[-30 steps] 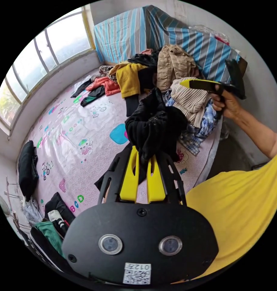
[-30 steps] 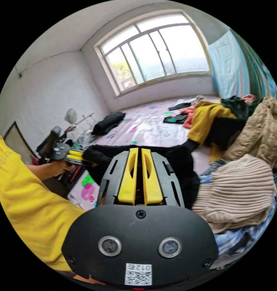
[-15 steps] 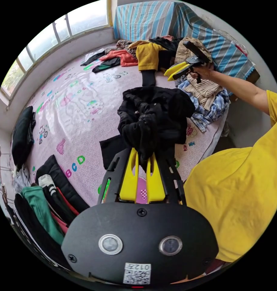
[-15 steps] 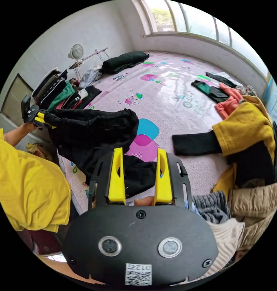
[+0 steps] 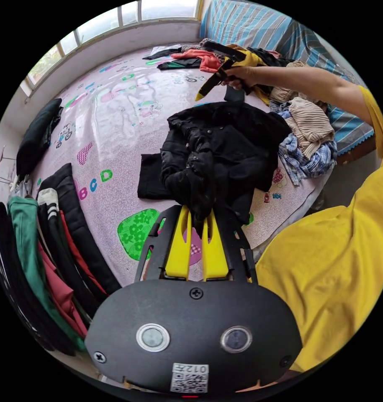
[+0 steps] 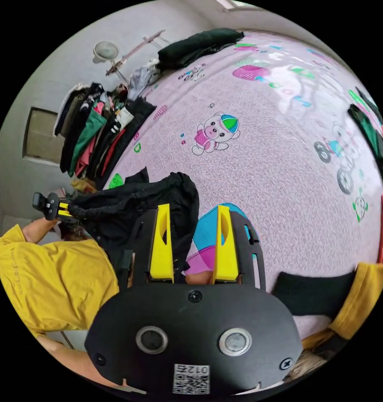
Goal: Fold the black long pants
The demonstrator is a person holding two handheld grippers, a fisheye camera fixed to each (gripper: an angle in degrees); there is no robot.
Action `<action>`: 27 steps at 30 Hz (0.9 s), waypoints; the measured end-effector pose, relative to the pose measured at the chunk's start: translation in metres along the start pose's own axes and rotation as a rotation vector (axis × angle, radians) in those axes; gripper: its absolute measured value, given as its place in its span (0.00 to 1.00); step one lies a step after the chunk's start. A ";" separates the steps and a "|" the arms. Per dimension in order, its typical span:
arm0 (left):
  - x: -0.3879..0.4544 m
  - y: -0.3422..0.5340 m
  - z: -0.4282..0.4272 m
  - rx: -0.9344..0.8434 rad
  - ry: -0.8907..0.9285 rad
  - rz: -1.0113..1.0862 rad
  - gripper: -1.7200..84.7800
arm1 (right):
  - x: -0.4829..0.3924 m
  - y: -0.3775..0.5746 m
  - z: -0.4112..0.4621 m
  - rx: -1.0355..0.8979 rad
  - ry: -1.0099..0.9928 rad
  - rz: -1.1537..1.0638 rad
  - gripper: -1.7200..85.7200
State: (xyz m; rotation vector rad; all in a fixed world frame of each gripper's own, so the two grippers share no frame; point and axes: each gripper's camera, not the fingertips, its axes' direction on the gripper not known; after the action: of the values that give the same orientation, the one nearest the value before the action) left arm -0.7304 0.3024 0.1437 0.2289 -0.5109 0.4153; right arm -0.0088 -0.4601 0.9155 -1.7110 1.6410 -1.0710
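Black long pants hang bunched from the left hand-held gripper, whose yellow jaws are clamped on a fold of the cloth, the rest slumping onto the pink cartoon-print bed. In the right gripper view the right hand-held gripper is spread wide with nothing between its jaws, above the bed near the pants' far edge. Beyond lie a heap of mixed clothes beside a striped cover, and hanging garments at the bed's other side
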 end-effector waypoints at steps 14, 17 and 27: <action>-0.065 -0.020 -0.170 0.360 -0.140 -0.090 0.02 | -0.109 0.056 -0.236 0.542 0.143 0.073 0.03; -0.055 -0.038 -0.322 0.628 -0.250 0.021 0.02 | -0.225 0.115 -0.380 0.880 0.317 -0.072 0.03; 0.017 0.028 -0.610 1.101 -0.384 0.213 0.02 | -0.490 0.185 -0.561 1.172 0.626 -0.280 0.03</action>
State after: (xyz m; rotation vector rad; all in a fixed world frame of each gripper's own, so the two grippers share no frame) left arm -0.4703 0.5233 -0.3629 1.3424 -0.6421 0.8445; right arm -0.5498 0.0802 0.9811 -0.8204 0.6639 -2.2463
